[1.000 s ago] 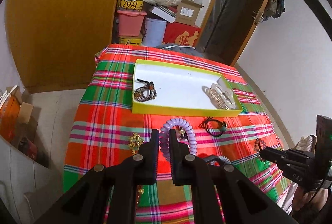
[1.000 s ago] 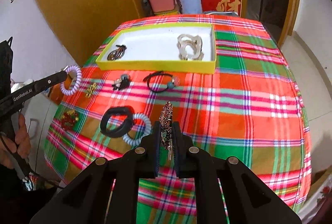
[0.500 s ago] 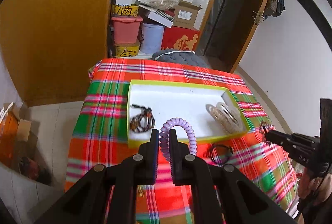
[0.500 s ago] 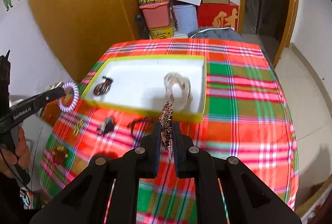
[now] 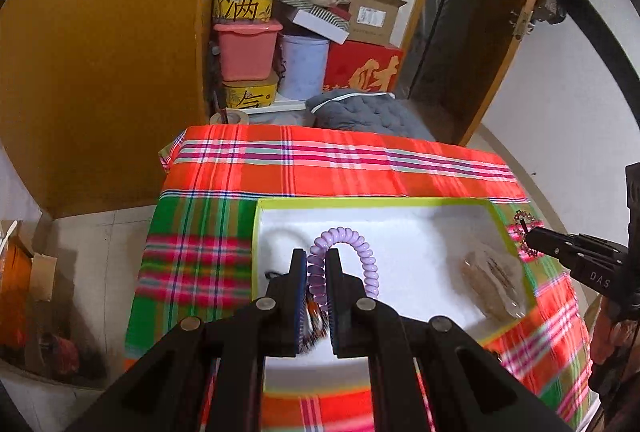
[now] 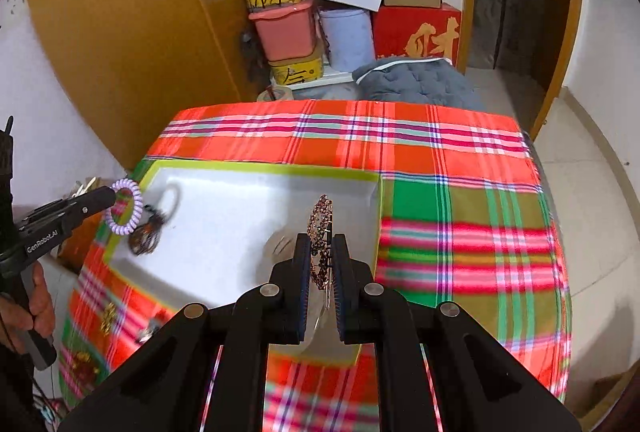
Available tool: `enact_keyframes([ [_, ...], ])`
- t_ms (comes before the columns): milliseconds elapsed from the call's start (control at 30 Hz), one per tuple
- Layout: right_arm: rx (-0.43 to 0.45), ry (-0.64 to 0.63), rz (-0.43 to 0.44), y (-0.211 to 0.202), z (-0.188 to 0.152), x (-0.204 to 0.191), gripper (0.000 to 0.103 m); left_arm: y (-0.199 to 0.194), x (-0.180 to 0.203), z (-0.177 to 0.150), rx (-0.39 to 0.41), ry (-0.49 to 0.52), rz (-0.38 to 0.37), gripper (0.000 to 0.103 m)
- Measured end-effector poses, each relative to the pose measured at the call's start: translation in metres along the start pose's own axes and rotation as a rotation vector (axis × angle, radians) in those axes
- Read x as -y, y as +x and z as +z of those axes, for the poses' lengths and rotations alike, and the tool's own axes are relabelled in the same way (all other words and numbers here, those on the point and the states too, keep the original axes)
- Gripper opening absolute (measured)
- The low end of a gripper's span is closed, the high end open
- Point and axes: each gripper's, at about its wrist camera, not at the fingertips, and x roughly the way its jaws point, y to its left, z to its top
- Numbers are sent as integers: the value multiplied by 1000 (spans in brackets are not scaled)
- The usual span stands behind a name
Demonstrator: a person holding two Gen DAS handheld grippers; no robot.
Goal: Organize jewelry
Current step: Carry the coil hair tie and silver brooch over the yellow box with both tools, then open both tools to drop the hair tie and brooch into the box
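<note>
My left gripper [image 5: 317, 260] is shut on a purple spiral hair tie [image 5: 352, 244] and holds it above the white tray with a yellow-green rim [image 5: 372, 203]. My right gripper [image 6: 322, 248] is shut on a dark rhinestone hair clip [image 6: 320, 220] above the same tray [image 6: 260, 167]. A dark beaded bracelet [image 6: 146, 236] lies in the tray's left part and a clear hair claw [image 5: 494, 278] in its right part. Each gripper shows in the other's view: the left gripper [image 6: 110, 197] and the right gripper [image 5: 530, 238].
The tray rests on a red and green plaid tablecloth [image 6: 460, 232]. Small gold ornaments [image 6: 107, 318] lie on the cloth in front of the tray. Boxes and bins [image 5: 280, 43] are stacked behind the table, next to a wooden wardrobe [image 5: 100, 51] and a door [image 5: 472, 31].
Both grippers have moved forward from the near part of the table to over the tray, each still holding its item. The loose items on the cloth have dropped out of view.
</note>
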Motion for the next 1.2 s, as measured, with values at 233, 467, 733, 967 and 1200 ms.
enact_keyframes([
  [233,-56,-4,-3,40,15,7,11,36,-7,11,-41,-2,23,9],
  [467,-107,1,-7,65,15,12,11,58,-9,10,-77,2,42,9],
  [733,-116,19,7,68,13,15,20,65,-8,10,-97,15,66,9],
  [967,-61,19,7,41,14,13,31,50,-4,11,-85,3,63,10],
  [1200,-7,13,19,3,3,5,31,13,-2,5,-47,-6,47,11],
])
